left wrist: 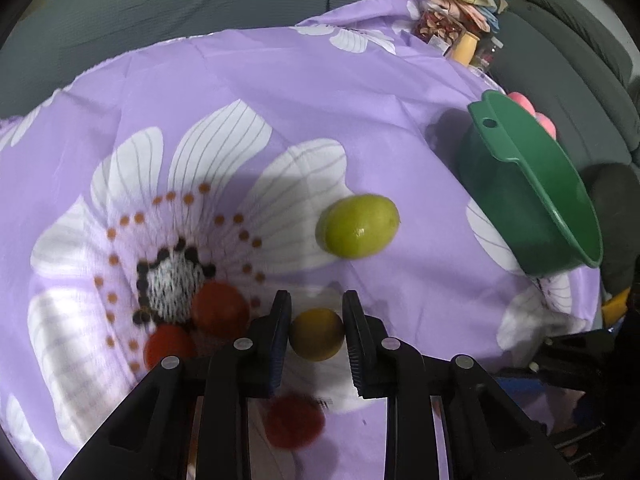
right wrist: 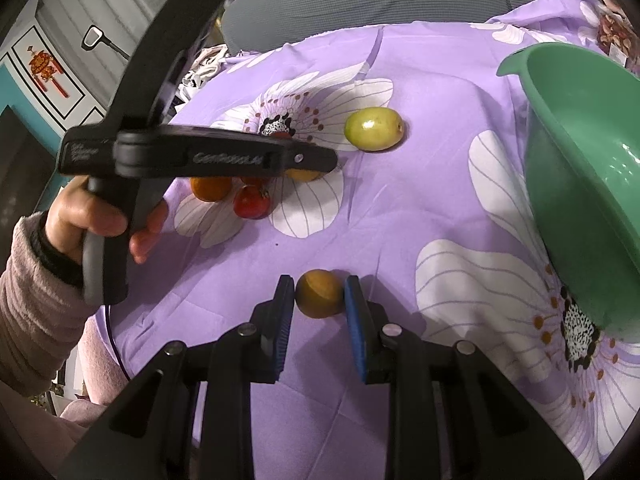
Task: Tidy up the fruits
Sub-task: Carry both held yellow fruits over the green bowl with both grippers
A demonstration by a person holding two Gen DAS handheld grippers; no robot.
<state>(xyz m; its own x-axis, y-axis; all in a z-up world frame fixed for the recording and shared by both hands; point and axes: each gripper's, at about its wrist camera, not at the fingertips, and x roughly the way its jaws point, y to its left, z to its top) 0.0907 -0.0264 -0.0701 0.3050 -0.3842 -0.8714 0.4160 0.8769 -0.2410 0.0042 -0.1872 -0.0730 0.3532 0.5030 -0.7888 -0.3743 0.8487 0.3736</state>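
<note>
Right now the left gripper point(left wrist: 316, 334) is pinching a small round yellow-orange fruit point(left wrist: 317, 334) between its black ribbed pads, pressing on both sides of it as it sits on the purple cloth with large white flower prints point(left wrist: 280, 92). Just beside the left finger, three round red-orange fruits are lying close together: one point(left wrist: 220, 310) by the flower's dotted centre, one point(left wrist: 170, 346) nearer the camera, and a blurred one point(left wrist: 294, 420) under the gripper body.

Likewise, the right gripper point(right wrist: 320, 300) is squeezing a second small round orange-yellow fruit point(right wrist: 319, 294) between its blue-faced pads, on the near part of the cloth in the right wrist view. A person's hand point(right wrist: 92, 216), coming out of a fuzzy pink sleeve point(right wrist: 36, 300), is gripping the left tool's handle at the cloth's left edge.

Further out, an oval smooth green fruit point(left wrist: 358, 226) is lying alone near the middle of the cloth, well apart from both grippers. Toward the right edge, a green plastic basin with a pouring lip point(right wrist: 580, 168) is standing on the cloth. Beyond the far edge, grey upholstery point(left wrist: 180, 8) is showing.
</note>
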